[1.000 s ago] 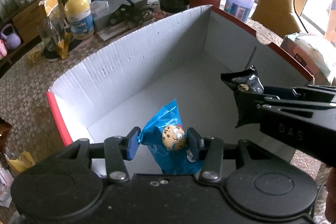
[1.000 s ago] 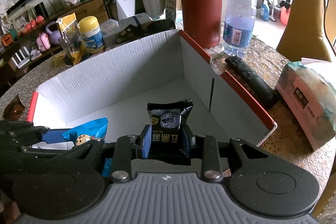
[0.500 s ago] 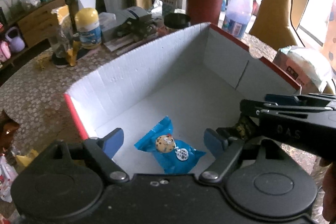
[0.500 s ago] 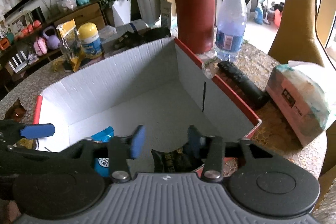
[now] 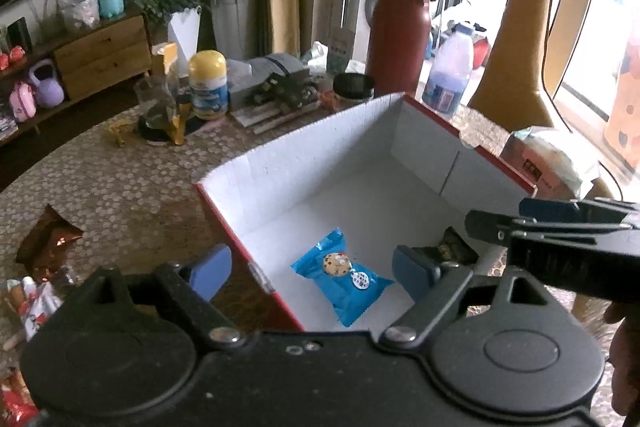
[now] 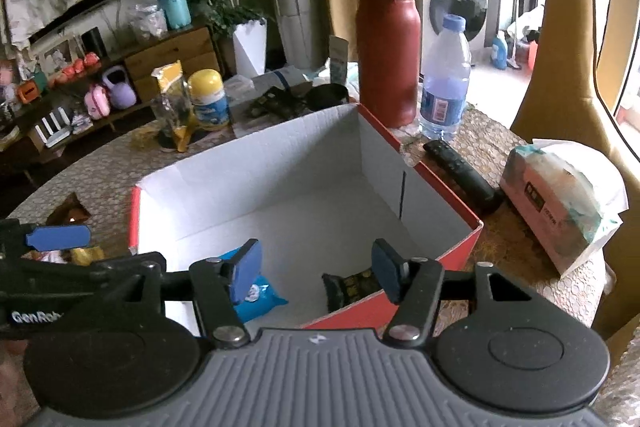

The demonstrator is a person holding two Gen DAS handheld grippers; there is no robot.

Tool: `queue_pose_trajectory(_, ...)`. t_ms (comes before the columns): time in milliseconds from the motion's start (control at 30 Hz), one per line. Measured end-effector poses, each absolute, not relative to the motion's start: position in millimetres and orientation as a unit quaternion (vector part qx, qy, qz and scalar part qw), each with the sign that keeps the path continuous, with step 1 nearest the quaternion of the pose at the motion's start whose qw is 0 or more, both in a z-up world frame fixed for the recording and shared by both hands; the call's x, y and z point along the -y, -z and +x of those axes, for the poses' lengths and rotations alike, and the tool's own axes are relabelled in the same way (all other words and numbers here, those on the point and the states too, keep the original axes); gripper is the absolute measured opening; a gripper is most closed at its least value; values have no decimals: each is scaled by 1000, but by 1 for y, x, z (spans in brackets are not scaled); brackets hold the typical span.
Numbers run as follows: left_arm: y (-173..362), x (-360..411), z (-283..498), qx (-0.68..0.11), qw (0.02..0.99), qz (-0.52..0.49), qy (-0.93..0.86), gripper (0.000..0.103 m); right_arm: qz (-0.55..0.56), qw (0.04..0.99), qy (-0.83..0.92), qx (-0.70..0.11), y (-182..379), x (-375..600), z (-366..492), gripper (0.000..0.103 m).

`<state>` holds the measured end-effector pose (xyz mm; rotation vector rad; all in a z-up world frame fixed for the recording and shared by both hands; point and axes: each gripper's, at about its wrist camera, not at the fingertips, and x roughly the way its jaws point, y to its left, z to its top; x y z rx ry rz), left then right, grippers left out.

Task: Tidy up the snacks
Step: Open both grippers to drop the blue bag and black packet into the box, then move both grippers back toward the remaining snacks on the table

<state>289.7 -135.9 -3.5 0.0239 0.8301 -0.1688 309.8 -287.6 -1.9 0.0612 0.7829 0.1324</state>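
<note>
Left gripper (image 5: 308, 269): jaws opening, nothing pinched. Right gripper (image 6: 316, 269): jaws also opening, empty. Both hang over the near end of the red box (image 6: 440, 183). Blue cookie pack (image 5: 342, 273) lies flat on the box floor, black snack pack (image 6: 352, 287) just beside it near the right wall. More loose snacks (image 5: 36, 291) sit on the table left of the box. Risk, as a judgement: a low sweep toward those could clip the near rim and shove the light cardboard. Farther back, red flask (image 6: 386, 47) and water bottle (image 6: 446, 83) stand close behind the box; a shoved box could tip them.
</note>
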Motion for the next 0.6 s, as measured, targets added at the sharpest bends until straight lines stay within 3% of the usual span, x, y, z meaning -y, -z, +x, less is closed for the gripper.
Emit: queue_pose_trajectory(600, -35, 77, 209, -354, 933, -5, 72, 93, 22, 928, -131, -349, -35, 235, 239, 80)
